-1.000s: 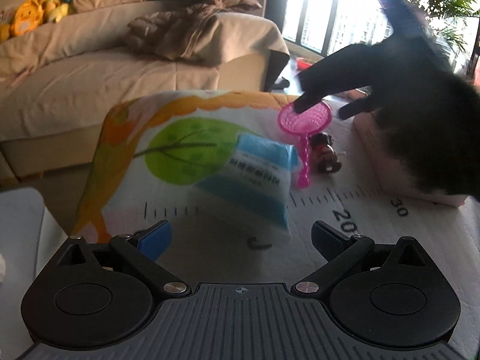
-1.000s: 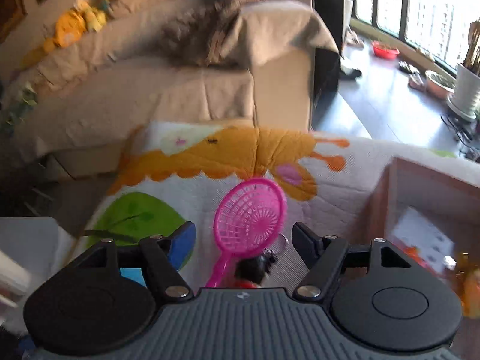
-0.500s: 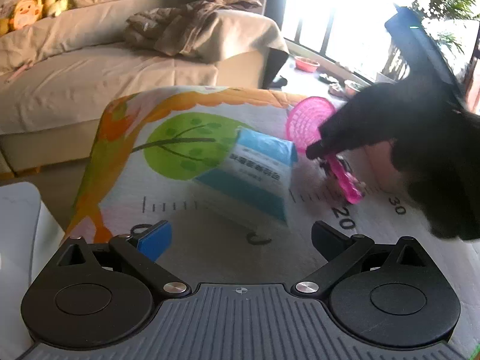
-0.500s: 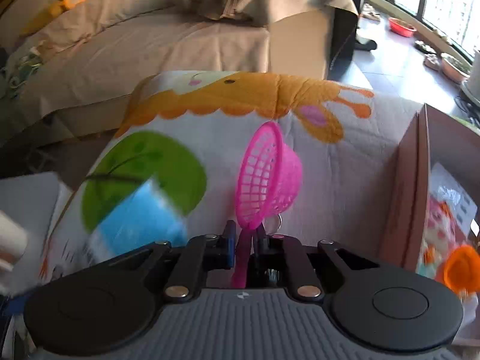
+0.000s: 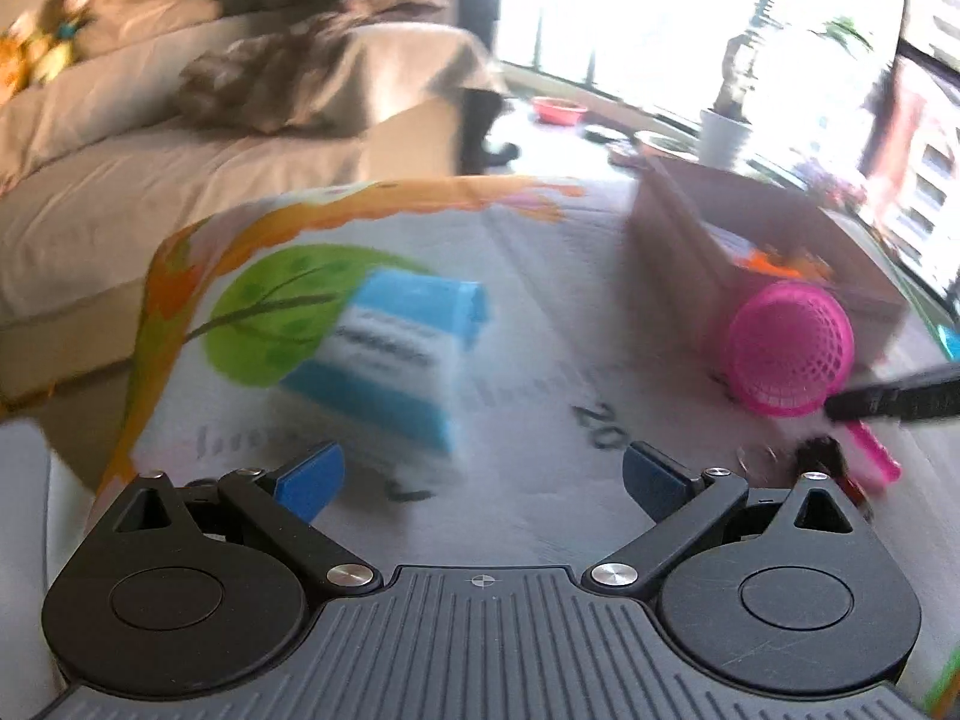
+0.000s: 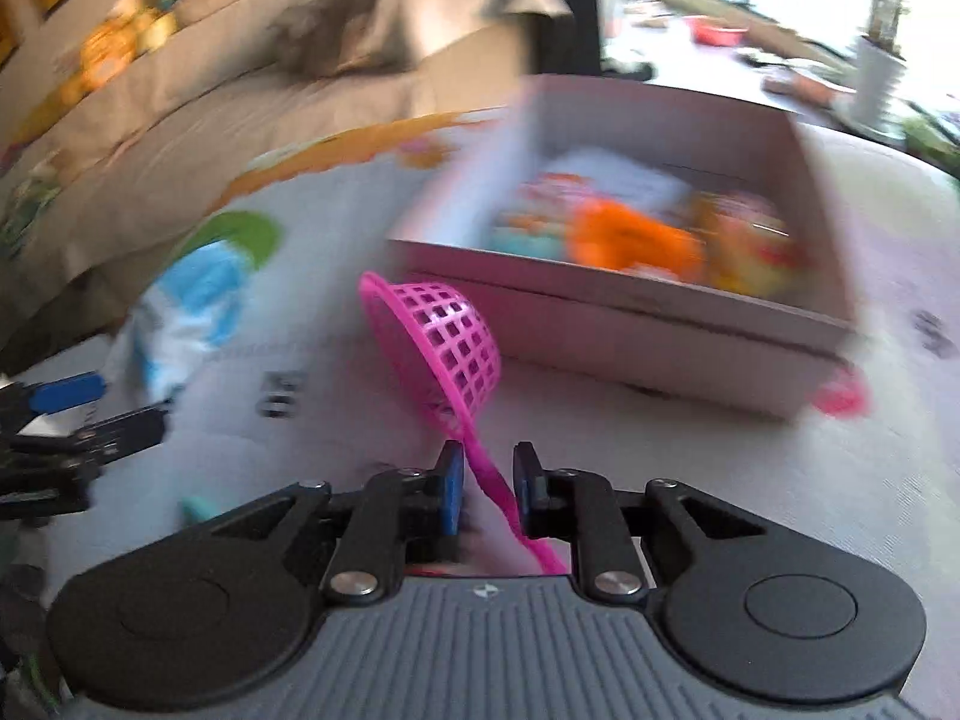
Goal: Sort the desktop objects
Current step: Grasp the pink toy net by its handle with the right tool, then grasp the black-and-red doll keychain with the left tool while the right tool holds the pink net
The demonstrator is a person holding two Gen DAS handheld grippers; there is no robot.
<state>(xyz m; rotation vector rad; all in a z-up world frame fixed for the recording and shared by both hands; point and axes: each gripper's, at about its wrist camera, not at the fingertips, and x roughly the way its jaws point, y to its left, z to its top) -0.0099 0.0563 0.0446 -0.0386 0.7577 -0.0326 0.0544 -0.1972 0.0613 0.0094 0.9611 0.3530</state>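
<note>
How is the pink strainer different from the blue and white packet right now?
The pink strainer is held by its handle in the right gripper, off the mat; the blue and white packet lies on the mat, untouched. The strainer is open mesh, the packet solid and printed. The strainer is near the box; the packet lies farther away.

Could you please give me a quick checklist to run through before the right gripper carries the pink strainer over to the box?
1. Grip: right gripper holds the pink strainer by its handle, handle slanting between the pads: cannot tell if firm.
2. Strainer off the mat: ok, it hangs in the air.
3. Box open on top: ok.
4. Room inside the box: cannot tell, blurred toys already fill much of it.
5. Left gripper clear of the path: ok, open and empty near the blue packet.
6. Image sharpness: not ok, both views are motion-blurred.
</note>
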